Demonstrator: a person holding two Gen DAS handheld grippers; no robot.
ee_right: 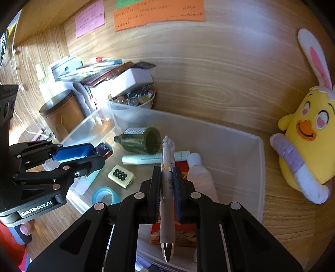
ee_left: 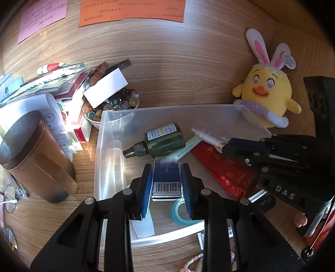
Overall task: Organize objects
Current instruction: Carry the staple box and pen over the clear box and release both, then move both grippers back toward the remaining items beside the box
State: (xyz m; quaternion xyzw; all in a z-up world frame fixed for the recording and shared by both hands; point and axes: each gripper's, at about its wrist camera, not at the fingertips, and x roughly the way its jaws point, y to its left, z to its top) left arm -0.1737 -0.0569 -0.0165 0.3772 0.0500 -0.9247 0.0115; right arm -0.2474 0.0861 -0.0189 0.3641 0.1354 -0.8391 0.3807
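My left gripper [ee_left: 166, 170] is shut on a small blue box with a barcode [ee_left: 166, 185], held over the clear plastic bin [ee_left: 167, 108]. My right gripper [ee_right: 166, 170] is shut on a white pen [ee_right: 167, 188] that points along the fingers, above the same bin [ee_right: 259, 167]. In the right wrist view the left gripper [ee_right: 97, 153] comes in from the left with the blue box [ee_right: 104, 149]. Inside the bin lie a green bottle [ee_left: 163, 140], a pale green tube [ee_right: 142, 160], a red packet [ee_left: 226, 171], a blue tape roll [ee_right: 104, 195] and a white tube [ee_right: 199, 173].
A yellow chick plush with bunny ears [ee_left: 266, 92] leans on the wooden back wall right of the bin. Left of the bin stand a brown lidded mug [ee_left: 31, 154], a bowl of beads [ee_left: 113, 104] and a pile of booklets [ee_left: 52, 83]. Paper notes [ee_left: 132, 10] hang on the wall.
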